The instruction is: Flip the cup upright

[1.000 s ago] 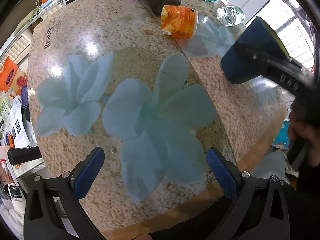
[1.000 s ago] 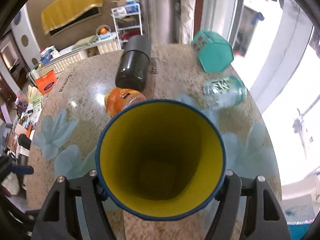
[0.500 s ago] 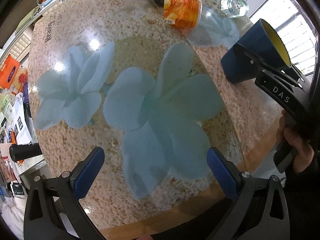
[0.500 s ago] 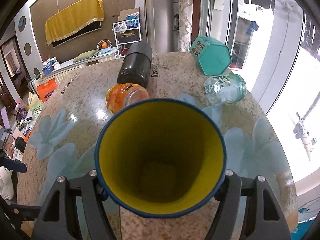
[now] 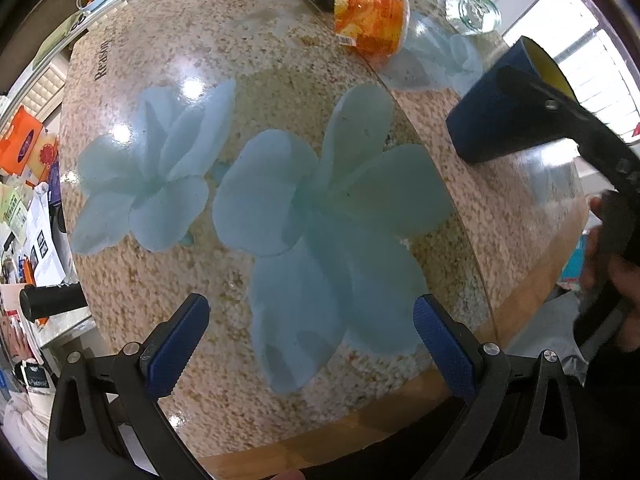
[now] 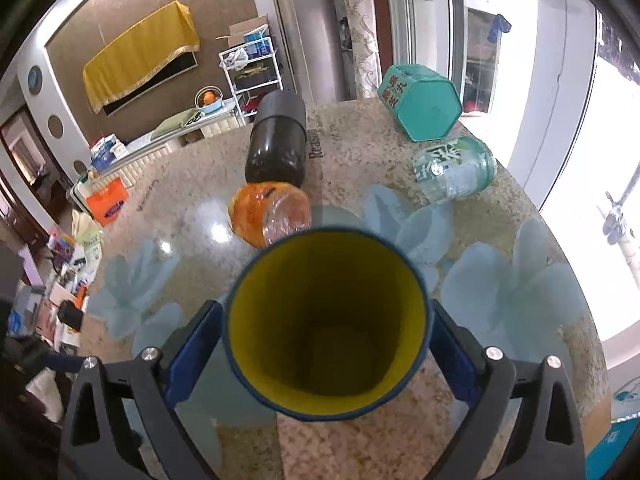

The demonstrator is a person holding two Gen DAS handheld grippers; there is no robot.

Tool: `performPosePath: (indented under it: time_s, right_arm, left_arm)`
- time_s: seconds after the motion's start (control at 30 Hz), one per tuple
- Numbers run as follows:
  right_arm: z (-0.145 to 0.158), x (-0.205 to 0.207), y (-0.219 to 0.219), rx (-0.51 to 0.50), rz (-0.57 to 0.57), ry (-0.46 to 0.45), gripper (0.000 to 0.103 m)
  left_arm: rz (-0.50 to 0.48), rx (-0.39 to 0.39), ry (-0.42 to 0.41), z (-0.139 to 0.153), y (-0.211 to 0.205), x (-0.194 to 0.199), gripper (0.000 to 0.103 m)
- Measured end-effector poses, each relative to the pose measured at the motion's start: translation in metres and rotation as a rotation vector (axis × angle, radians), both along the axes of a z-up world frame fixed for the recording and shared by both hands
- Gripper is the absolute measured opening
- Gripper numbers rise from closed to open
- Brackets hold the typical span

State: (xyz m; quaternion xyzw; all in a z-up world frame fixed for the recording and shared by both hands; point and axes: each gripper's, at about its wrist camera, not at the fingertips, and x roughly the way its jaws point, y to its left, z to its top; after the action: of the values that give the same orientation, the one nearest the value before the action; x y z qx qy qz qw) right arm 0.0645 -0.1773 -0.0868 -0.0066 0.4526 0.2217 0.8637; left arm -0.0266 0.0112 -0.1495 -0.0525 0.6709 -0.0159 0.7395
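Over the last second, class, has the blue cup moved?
Yes. In the left wrist view the cup, base on the table, has tipped from near-lying towards upright, its yellow mouth swinging up from the tabletop, in the right gripper.

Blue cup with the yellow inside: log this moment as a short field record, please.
cup: blue cup, tilted, base on the table
right gripper: around the cup; contact unclear
left gripper: open, holding nothing, above the table
lying on their sides behind: orange jar, black bottle, clear jar, teal tin
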Motion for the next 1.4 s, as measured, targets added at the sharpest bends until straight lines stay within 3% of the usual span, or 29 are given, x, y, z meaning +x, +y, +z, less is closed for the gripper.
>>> performPosePath:
  time_s: [0.17,0.47,0.6,0.7,0.83,1.2,1.4]
  right_arm:
    - [0.031,-0.002,0.002,-0.009,0.005,-0.017,0.098]
    - [0.078,-0.006,0.004,-0.042,-0.019,0.027,0.098]
    - [0.091,-0.008,-0.004,-0.051,-0.053,0.056,0.098]
    - [0.102,-0.012,-0.011,-0.114,-0.087,0.065,0.098]
    - [0.11,-0.013,-0.015,-0.149,-0.066,0.093,0.098]
    - [0.121,-0.012,-0.04,-0.223,-0.096,0.03,0.098]
    - [0.118,-0.006,-0.052,-0.175,-0.08,0.022,0.099]
  left_arm:
    - [0.038,-0.007,-0.048,0.013,0.013,0.014,0.103]
    - [-0.029,0.088,-0.214,0.057,-0.009,0.04,0.103]
    - [-0.027,0.068,-0.277,0.084,-0.021,0.046,0.103]
    - [-0.026,0.042,-0.33,0.107,-0.028,0.049,0.103]
    - [-0.024,0.023,-0.386,0.13,-0.037,0.054,0.103]
    - [-0.019,0.031,-0.417,0.153,-0.063,0.065,0.103]
    - [-0.002,0.045,-0.425,0.157,-0.078,0.067,0.103]
